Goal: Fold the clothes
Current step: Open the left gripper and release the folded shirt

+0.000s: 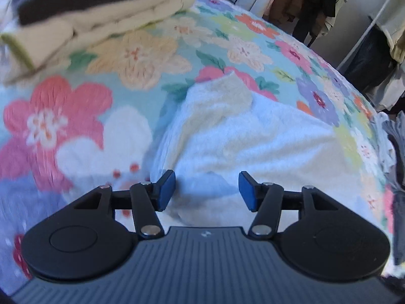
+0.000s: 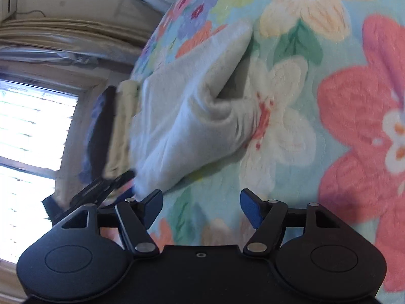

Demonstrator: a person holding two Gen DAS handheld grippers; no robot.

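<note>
**Left tool** (image 1: 206, 190): black linkage, blue pads (image 1: 167, 190). Jaws released, standing apart with nothing pressed between them; a low fold of pale cloth lies below the gap, and contact with either pad cannot be confirmed.

**Right tool** (image 2: 201, 209): same build, blue pads (image 2: 249, 209). Jaws released and empty, over bare bedspread, just beside the near corner of the garment.

**White garment** (image 1: 240, 136) (image 2: 187, 116): the task's item. Soft, fleecy, off-white cloth lying on the bed, partly folded into a thick bundle. In the left wrist view it fills the middle ground directly ahead of the left tool, one flap rising to a point at its far end. In the right wrist view it lies ahead and to the left of the right tool, with a deep crease or pocket open along its right side.

**Floral bedspread** (image 1: 141, 58) (image 2: 316, 96): pale blue ground, large pink, cream, orange and lilac flowers. Carries everything listed here.

**Stack of folded clothes** (image 1: 101, 12) (image 2: 121, 126): cream pieces with a dark brown piece on top, set on the bed beyond the garment. Blurred; separate items cannot be counted.

**Grey cloth** (image 1: 395, 139): at the bed's right edge in the left wrist view; kind unclear.

**Hanging garments** (image 1: 316, 2): dark and tan pieces beyond the bed.

**Window** (image 2: 33, 126): bright, slatted, far left in the right wrist view.
</note>
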